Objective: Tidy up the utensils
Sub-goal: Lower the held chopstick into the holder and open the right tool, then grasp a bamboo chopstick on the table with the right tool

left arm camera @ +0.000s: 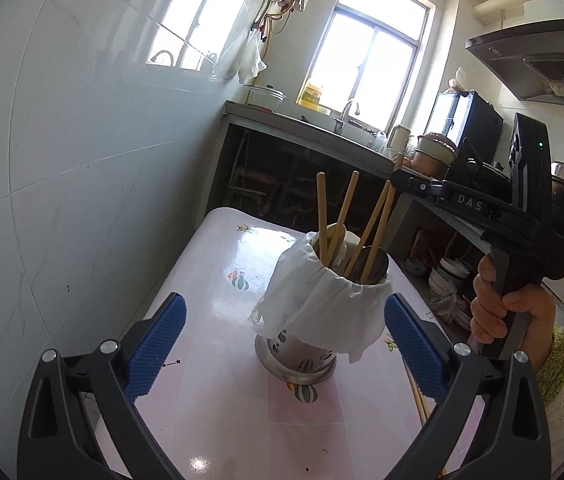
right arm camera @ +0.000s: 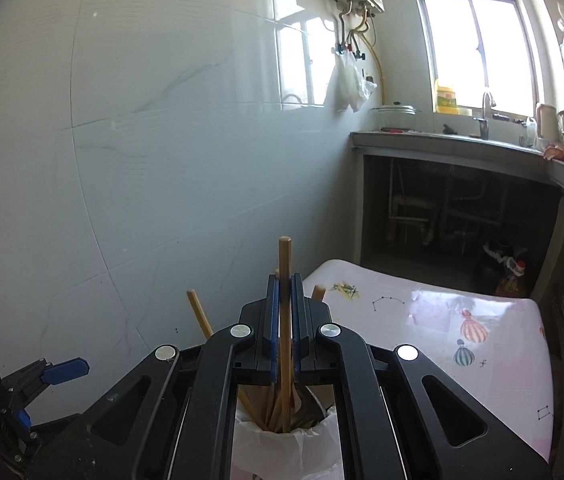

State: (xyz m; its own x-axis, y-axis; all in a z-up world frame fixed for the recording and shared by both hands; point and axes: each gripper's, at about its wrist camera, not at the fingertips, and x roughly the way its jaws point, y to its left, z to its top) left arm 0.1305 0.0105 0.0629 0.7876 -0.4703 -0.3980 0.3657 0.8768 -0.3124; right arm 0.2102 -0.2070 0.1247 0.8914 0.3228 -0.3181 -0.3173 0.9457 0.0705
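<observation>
A steel utensil holder draped with a white cloth stands on the pink table. Several wooden chopsticks stand in it. My left gripper is open, its blue pads either side of the holder, not touching. My right gripper is above the holder, shut on one chopstick whose lower end is inside the holder. In the right wrist view the right gripper pinches the stick upright; the left gripper shows at lower left.
A tiled wall runs along the table's left. A counter with sink and faucet stands behind. Stacked bowls sit low to the right. A chopstick lies at the table's right edge.
</observation>
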